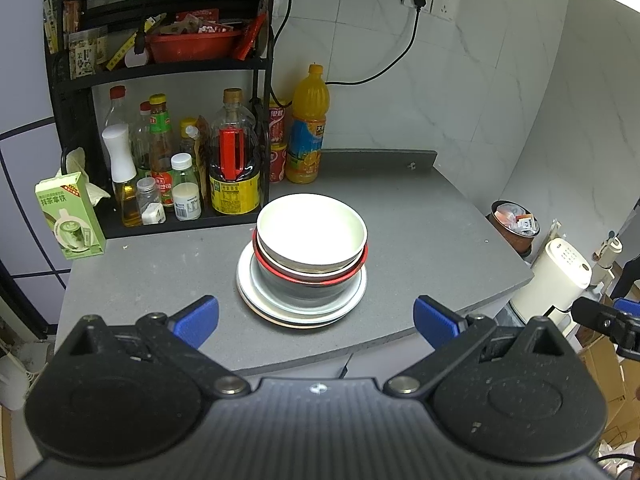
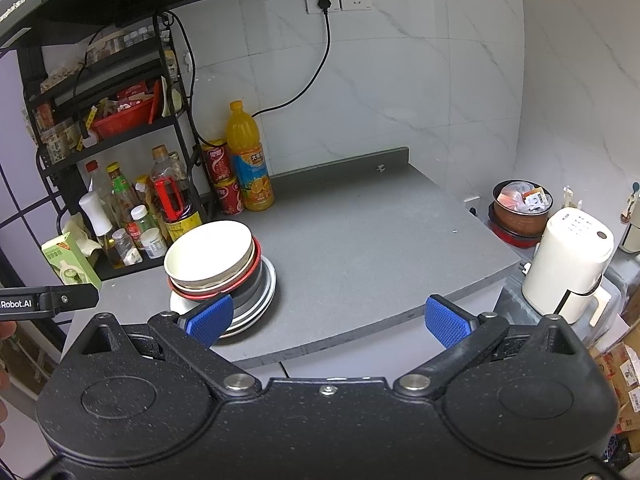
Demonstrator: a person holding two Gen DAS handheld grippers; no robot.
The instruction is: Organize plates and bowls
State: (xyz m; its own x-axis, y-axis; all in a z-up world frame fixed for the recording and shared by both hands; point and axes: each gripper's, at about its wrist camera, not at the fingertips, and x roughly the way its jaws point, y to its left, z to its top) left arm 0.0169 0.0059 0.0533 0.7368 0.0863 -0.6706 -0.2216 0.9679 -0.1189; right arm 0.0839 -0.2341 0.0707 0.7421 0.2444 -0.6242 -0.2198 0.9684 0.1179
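Note:
One stack of dishes stands on the grey counter. A white bowl tops it, nested in a red-rimmed bowl, over white plates. My left gripper hangs open just in front of the stack, holding nothing. In the right wrist view the same white bowl, red-rimmed bowl and plates sit at the left. My right gripper is open and empty, to the right of the stack; its left blue pad overlaps the plates' edge in the picture.
A black rack with sauce bottles stands at the back left, an orange juice bottle and red cans beside it. A green carton sits at the left edge. Off the counter's right: a white appliance and a full bin.

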